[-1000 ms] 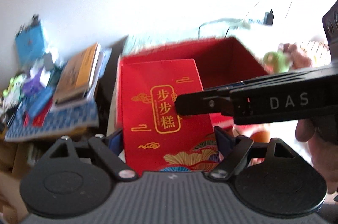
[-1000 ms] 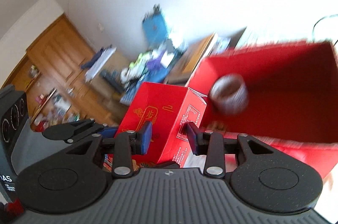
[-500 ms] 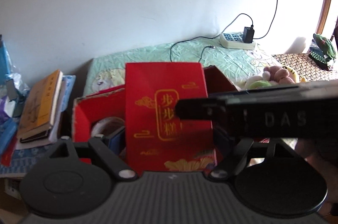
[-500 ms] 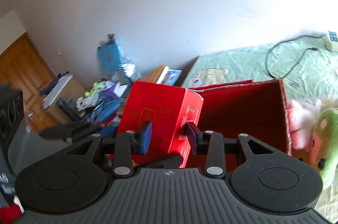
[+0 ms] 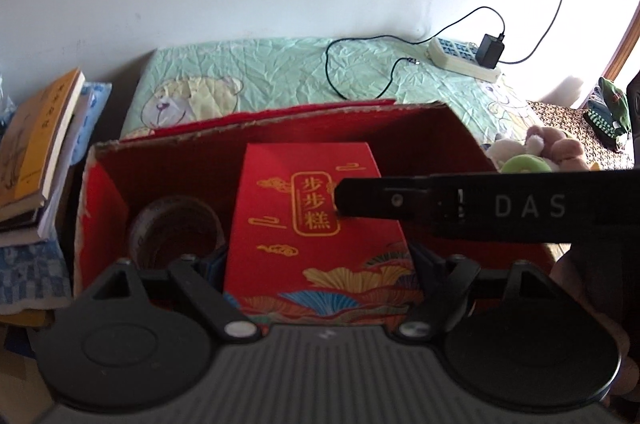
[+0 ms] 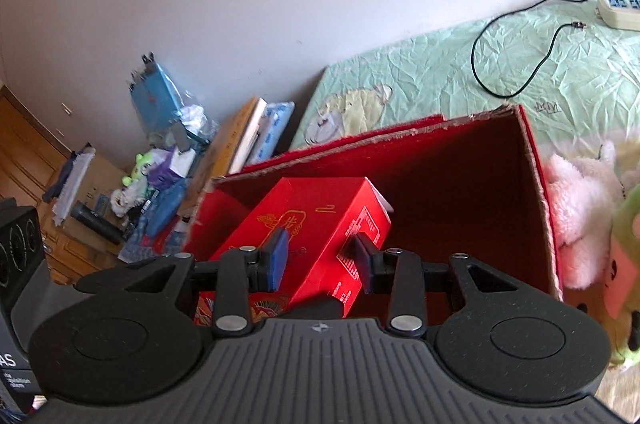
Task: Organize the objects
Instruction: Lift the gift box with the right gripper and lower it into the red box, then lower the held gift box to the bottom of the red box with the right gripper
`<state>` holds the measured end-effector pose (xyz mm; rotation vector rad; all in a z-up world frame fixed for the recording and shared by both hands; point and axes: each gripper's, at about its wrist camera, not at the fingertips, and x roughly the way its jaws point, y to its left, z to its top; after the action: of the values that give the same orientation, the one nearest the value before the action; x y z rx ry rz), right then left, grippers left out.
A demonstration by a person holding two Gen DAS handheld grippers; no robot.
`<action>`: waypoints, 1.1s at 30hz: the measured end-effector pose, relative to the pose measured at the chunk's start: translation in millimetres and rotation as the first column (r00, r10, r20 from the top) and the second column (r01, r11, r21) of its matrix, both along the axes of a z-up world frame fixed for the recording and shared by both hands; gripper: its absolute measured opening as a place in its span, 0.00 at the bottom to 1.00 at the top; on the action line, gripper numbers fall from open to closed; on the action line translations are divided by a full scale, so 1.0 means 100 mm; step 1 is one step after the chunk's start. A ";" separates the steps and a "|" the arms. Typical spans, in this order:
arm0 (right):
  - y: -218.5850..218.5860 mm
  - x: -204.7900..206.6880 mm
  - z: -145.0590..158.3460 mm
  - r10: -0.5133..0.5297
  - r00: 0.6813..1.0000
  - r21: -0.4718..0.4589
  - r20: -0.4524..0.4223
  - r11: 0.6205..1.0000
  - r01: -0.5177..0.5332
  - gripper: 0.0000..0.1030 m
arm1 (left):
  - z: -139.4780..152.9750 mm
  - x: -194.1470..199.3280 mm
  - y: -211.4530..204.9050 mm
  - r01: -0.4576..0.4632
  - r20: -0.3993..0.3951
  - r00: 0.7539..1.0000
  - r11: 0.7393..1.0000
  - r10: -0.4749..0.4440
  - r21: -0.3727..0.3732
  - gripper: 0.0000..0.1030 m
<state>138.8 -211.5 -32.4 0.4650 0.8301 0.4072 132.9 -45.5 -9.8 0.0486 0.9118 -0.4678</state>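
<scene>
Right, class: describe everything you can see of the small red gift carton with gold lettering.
The small red gift carton is a tall printed cardboard pack with gold Chinese characters, gold cloud motifs and a colourful fan pattern near its base; one side panel carries small white print. It leans tilted inside the large red box, beside a roll of tape. The left hand-held gripper grips its sides; the right hand-held gripper straddles one corner.
</scene>
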 end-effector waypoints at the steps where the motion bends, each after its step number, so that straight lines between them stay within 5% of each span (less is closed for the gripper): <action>1: 0.01 0.05 -0.04 0.005 1.000 -0.008 -0.009 1.000 -0.005 0.38 | -0.03 0.04 0.02 -0.006 -0.017 1.000 1.000 0.006 -0.007 0.80; 10: 0.10 0.27 -0.28 0.033 0.997 -0.100 -0.075 0.994 -0.040 0.36 | -0.27 0.23 0.00 -0.019 -0.112 0.994 0.999 0.022 0.026 0.80; 20: -0.03 0.34 -0.35 -0.025 0.988 -0.008 -0.150 1.000 0.025 0.35 | -0.27 0.22 -0.07 0.028 -0.127 0.992 0.997 -0.018 0.071 0.84; 33: -0.07 0.33 -0.36 -0.065 0.992 0.009 -0.112 0.998 0.066 0.33 | -0.38 0.19 -0.08 0.029 -0.171 0.985 0.998 -0.018 0.064 0.85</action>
<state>171.9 -218.9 -68.0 0.5293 0.9188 0.3282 151.6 -53.4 -48.3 0.0809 1.0955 -0.4691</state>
